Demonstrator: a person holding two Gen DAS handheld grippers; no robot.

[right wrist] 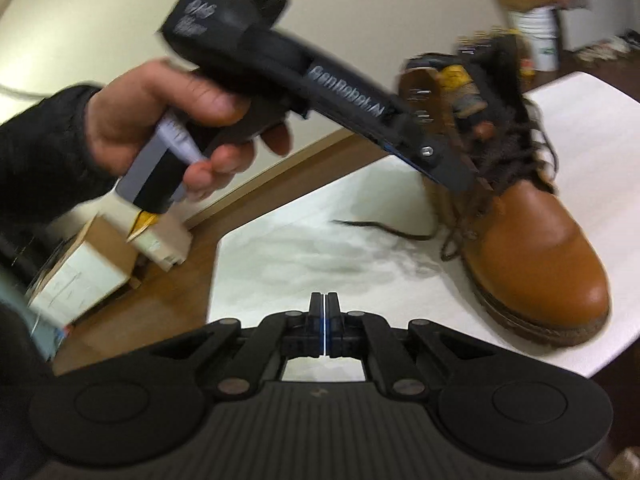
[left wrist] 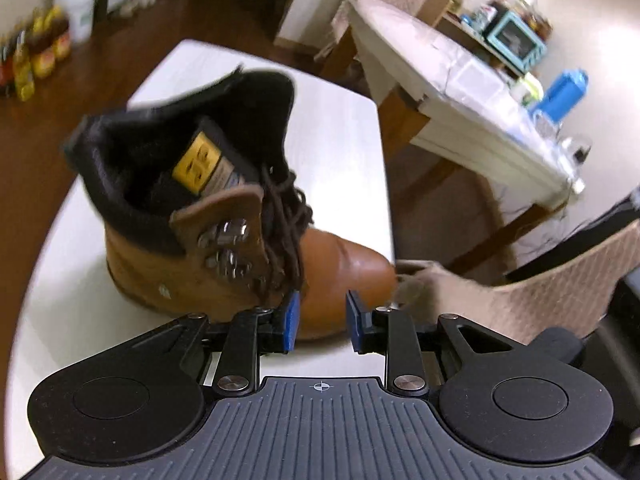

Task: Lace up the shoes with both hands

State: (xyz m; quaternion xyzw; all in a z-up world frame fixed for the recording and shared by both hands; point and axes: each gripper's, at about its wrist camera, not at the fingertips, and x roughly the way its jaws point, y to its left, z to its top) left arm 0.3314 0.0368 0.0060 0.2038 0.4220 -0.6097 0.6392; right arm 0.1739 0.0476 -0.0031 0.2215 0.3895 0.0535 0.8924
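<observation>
**Boot lacing, mid-way: both claws empty right now**

Left wrist view first. The left gripper (left wrist: pixel 322 322) has its blue pads partly apart with nothing between them, just the toe of the boot (left wrist: pixel 224 216) showing through the gap. The boot stands upright on the white table (left wrist: pixel 348 128), filling the frame from about 10 o'clock to the centre, with the toe pointing toward 4 o'clock. Dark brown laces (left wrist: pixel 286 220) run in a loose, tangled criss-cross down the front, and the metal hooks (left wrist: pixel 228 248) on the near side of the collar look bare, though blur makes that hard to call. A padded chair (left wrist: pixel 560 296) sits at 3 o'clock.

Right wrist view. The right gripper (right wrist: pixel 325 330) is pressed closed, pads together, and I can't make out any lace caught in there. The boot (right wrist: pixel 536 240) is off at 2 to 3 o'clock, toe toward the camera. A loose lace end (right wrist: pixel 384 230) trails across the table near the centre, well clear of the closed pads. The person's hand (right wrist: pixel 176 120) at 10 o'clock holds the other gripper, whose tip reaches in at the boot's lace area.

My read: this is a regrip between passes. Next the right claw needs to open and go for that loose end, while the left pinches a strand up by the hooks. Thin floppy lace, so easy to miss.
</observation>
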